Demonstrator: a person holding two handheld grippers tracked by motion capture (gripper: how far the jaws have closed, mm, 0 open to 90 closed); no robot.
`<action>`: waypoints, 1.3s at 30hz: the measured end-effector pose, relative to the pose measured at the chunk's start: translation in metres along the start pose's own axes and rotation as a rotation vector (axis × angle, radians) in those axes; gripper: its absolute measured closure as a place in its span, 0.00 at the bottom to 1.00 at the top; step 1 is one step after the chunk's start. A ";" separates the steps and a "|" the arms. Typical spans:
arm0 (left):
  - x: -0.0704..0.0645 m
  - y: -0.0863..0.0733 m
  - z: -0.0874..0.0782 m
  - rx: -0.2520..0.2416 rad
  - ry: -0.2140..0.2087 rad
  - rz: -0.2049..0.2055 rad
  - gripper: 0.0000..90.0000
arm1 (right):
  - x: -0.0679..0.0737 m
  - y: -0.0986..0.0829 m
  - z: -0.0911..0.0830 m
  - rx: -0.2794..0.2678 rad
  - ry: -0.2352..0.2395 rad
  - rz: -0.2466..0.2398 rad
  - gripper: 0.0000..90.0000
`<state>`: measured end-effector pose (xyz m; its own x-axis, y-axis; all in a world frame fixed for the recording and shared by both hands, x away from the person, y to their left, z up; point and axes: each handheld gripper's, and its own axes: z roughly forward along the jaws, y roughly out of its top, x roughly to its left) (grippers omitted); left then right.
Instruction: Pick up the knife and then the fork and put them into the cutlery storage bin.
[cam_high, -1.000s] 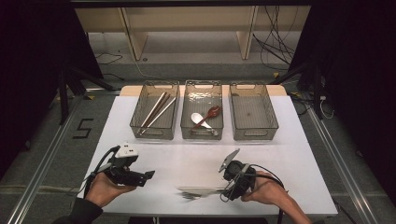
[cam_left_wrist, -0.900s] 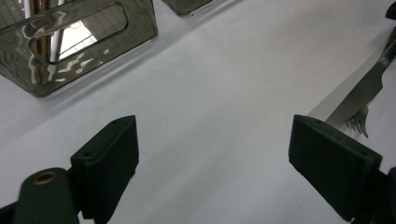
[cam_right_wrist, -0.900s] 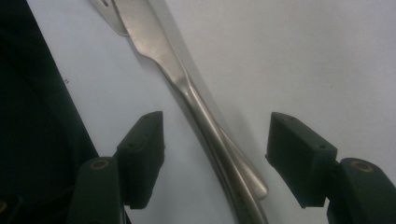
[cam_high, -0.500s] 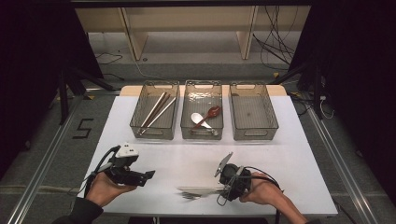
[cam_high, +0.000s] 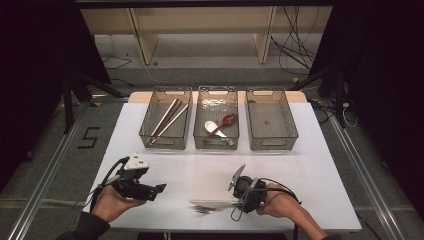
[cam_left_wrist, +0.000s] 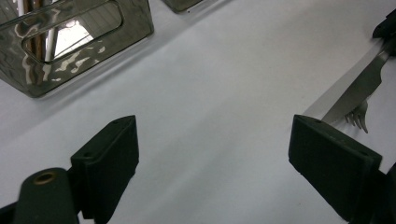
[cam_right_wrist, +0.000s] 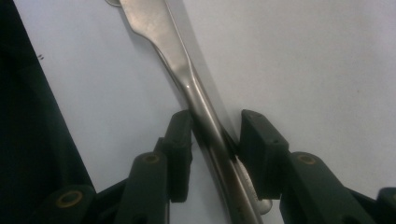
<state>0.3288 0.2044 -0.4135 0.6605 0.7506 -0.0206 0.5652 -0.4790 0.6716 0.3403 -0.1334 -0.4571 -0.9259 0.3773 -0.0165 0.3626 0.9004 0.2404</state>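
A metal knife (cam_high: 215, 202) and a fork (cam_high: 202, 209) lie together near the front edge of the white table (cam_high: 300, 165). My right gripper (cam_high: 235, 201) reaches left over their handles. In the right gripper view its jaws (cam_right_wrist: 212, 128) press on both sides of the knife handle (cam_right_wrist: 187, 79), and a second handle lies under it. My left gripper (cam_high: 159, 189) rests at the front left, open and empty, pointing right. The left gripper view shows its wide-set jaws (cam_left_wrist: 215, 154), with the knife blade (cam_left_wrist: 362, 86) and fork tines (cam_left_wrist: 357, 119) beyond.
Three clear trays stand in a row at the back. The left tray (cam_high: 165, 146) holds chopsticks (cam_high: 167, 119), the middle tray (cam_high: 216, 146) a white spoon (cam_high: 211, 126) and a red spoon (cam_high: 225, 122). The right tray (cam_high: 272, 146) holds nothing I can make out. A tray corner (cam_left_wrist: 70, 42) sits close ahead of the left gripper.
My right gripper has slid a little left and toward the table's front edge, onto the cutlery handles. The left gripper has stayed where it was.
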 end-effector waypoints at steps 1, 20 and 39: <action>0.000 0.000 0.000 0.005 0.000 0.005 0.17 | 0.001 0.001 0.000 -0.001 -0.005 -0.003 0.74; -0.001 -0.001 0.001 0.017 -0.002 0.007 0.17 | 0.002 0.002 -0.005 0.014 0.002 -0.076 0.89; -0.001 -0.001 0.002 0.021 -0.002 0.007 0.17 | -0.014 0.011 0.001 0.030 0.000 0.048 0.88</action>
<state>0.3284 0.2030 -0.4159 0.6656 0.7461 -0.0176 0.5707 -0.4936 0.6562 0.3570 -0.1290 -0.4550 -0.9074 0.4203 -0.0053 0.4097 0.8873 0.2119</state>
